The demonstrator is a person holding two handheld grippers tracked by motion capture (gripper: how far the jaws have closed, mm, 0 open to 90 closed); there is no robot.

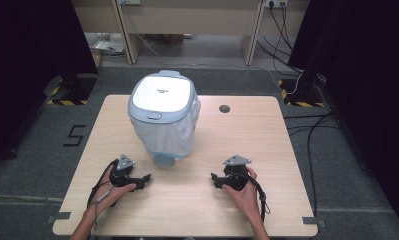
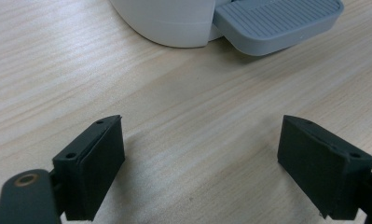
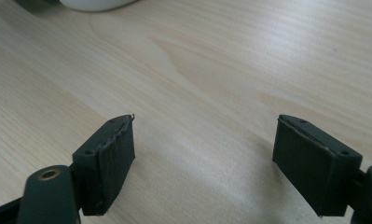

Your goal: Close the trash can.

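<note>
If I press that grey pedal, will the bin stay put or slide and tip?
The pedal bin looks like light plastic, lid shut and a thin liner draped outside, so it probably weighs little. It stands tall over a narrower base, so a sideways shove may tip it. On the smooth wooden table, pressing the pedal could make it slide.

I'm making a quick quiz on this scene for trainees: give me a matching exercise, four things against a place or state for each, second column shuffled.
Things:
1. pedal bin
2. foot pedal
3. left gripper
4. round hole

Places or states:
A. in the table top, right of the bin
B. lid shut, white bag over its rim
C. grey, ribbed, at the bin's base
D. jaws apart, holding nothing

Pairs: 1-B, 2-C, 3-D, 4-A
</note>
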